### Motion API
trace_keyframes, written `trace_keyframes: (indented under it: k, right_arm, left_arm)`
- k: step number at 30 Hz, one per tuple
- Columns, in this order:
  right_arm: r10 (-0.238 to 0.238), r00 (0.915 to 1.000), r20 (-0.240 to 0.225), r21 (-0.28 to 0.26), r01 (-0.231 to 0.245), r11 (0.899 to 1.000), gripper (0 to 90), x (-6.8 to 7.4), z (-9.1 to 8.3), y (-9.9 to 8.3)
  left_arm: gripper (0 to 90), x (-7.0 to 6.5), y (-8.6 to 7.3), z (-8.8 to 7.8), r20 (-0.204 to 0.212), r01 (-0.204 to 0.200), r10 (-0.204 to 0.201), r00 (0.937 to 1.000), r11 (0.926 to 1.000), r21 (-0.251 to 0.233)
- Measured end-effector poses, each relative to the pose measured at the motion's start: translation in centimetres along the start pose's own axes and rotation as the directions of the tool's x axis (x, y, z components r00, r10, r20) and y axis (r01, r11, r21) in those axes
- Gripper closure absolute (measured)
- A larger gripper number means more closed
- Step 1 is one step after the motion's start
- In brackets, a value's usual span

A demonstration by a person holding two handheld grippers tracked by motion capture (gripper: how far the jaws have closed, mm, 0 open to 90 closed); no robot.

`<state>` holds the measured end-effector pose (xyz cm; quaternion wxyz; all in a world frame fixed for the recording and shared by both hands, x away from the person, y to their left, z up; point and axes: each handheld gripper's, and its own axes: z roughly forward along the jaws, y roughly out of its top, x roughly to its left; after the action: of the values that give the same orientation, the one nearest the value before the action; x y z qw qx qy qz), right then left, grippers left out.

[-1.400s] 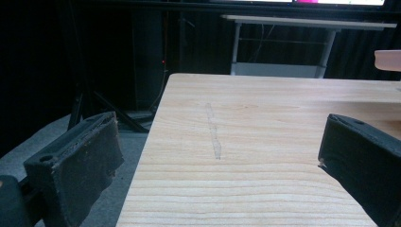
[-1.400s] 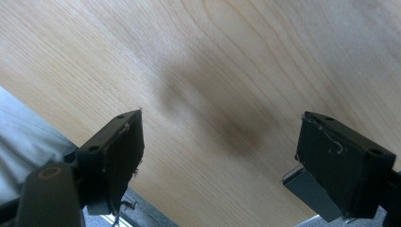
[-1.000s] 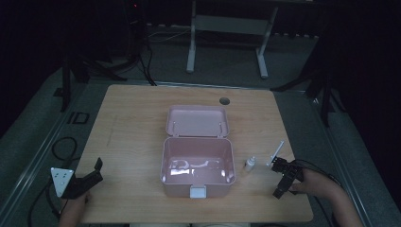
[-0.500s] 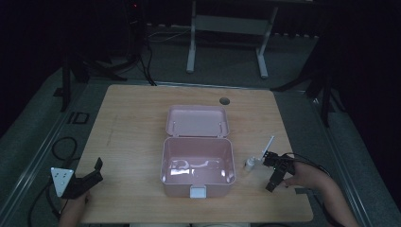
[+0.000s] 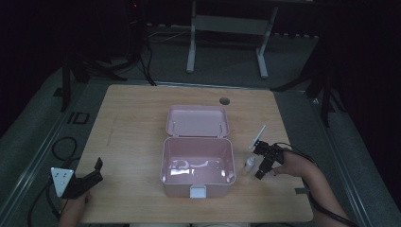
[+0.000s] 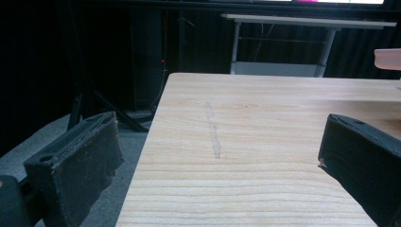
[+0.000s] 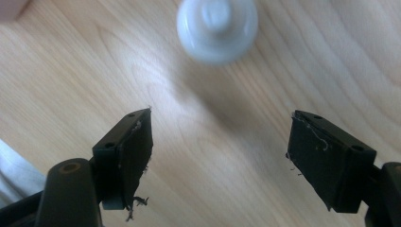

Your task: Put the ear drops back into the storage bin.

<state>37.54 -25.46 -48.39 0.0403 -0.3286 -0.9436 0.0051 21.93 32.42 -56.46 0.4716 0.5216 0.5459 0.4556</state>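
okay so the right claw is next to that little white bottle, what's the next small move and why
Probably ease the right claw forward until the small white bottle sits between its jaws. They have just been closing with nothing between them, and the bottle stands upright just ahead, beside the open pink box.

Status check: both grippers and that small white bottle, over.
Right gripper open, jaws just been closing, nothing between them, short of the small white bottle. Left gripper open over bare table. Approach looks clear.
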Motion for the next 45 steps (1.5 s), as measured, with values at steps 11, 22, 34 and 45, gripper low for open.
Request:
trace_keyframes:
  k: [11, 22, 34, 45]
  right_arm:
    - [-0.019, 0.9998, 0.010, -0.001, 0.019, 1.000, 29.9, 0.1, 0.6, 2.7]
    - [-0.049, 0.9988, -0.005, 0.035, 0.049, 0.998, 47.6, 0.0, 1.5, 4.5]
    - [-0.129, 0.9915, 0.020, 0.060, 0.128, 0.990, 59.4, 0.3, 1.9, 4.8]
    - [-0.266, 0.9629, 0.046, 0.053, 0.263, 0.963, 59.5, 0.8, 0.1, 3.4]
  left_arm:
    - [0.4, 0.0, 0.0, 0.0, 0.003, -0.002, 0.002, 1.0000, 1.0000, 0.001]
    - [0.4, 0.0, 0.0, 0.0, 0.005, -0.001, 0.001, 1.0000, 1.0000, 0.000]
    - [0.4, 0.0, 0.0, 0.0, 0.004, -0.002, 0.002, 1.0000, 1.0000, 0.001]
    - [0.4, 0.0, 0.0, 0.0, 0.004, -0.001, 0.001, 1.0000, 1.0000, 0.001]
